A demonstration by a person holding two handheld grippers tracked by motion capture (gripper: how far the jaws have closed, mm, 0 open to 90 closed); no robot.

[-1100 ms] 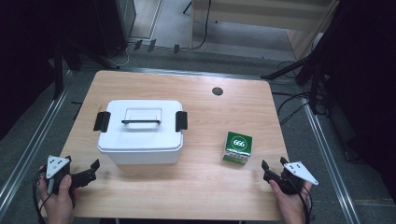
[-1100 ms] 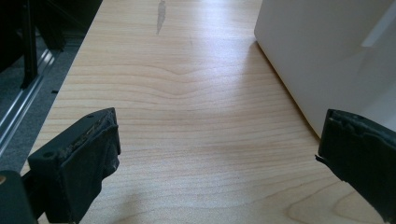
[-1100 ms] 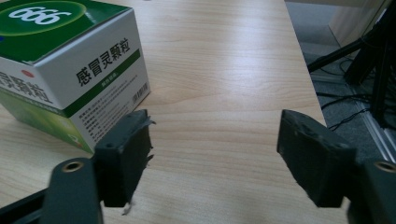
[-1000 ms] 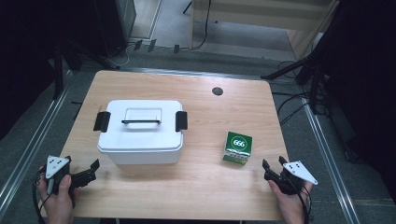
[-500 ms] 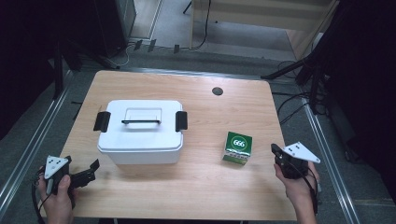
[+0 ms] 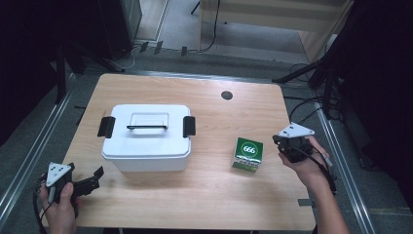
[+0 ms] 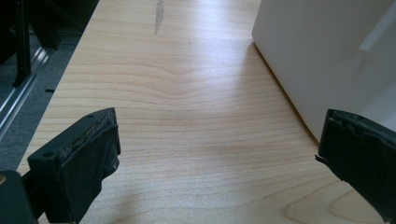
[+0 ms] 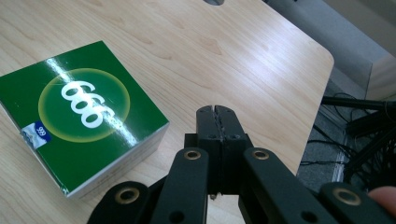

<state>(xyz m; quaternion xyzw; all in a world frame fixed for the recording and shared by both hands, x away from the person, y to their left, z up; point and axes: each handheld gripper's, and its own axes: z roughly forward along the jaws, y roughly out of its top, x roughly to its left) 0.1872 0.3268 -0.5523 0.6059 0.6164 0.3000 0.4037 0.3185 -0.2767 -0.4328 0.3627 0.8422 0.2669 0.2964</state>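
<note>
You have two things on the worktop [image 6: 204, 97]: one white storage box [image 6: 146, 139] and one small green carton [image 6: 248, 154]. There are two grippers, one in each of your hands.

Your left gripper [image 6: 90, 179] sits at the near left corner of the worktop, held low and roughly level, pointing toward the white box. Its jaws stand wide apart with nothing between them; in the left gripper view they frame bare wood, and the box's side wall [image 7: 327, 56] rises just beyond the right-hand jaw.

Your right gripper [image 8: 217, 114] is raised off the worktop at the right edge, just beside the green carton [image 8: 79, 116] but apart from it. Your right hand [image 6: 304, 163] wraps it from below with the wrist bent up, and the grey three-cornered plate sits on top. Its jaws have just been closing and now meet pad to pad, with nothing caught between them.

The white box is smooth, matte plastic, rectangular with rounded corners, carrying a recessed lid, one black bar handle [image 6: 147, 127] and two black side latches. The carton is glossy cardboard, square-topped and flat, green with a yellowish ring around white digits; it lies flat, right of the box and well apart from it. The worktop is pale wood-grain laminate with one round dark cable port [image 6: 226, 94] near its far edge.
</note>
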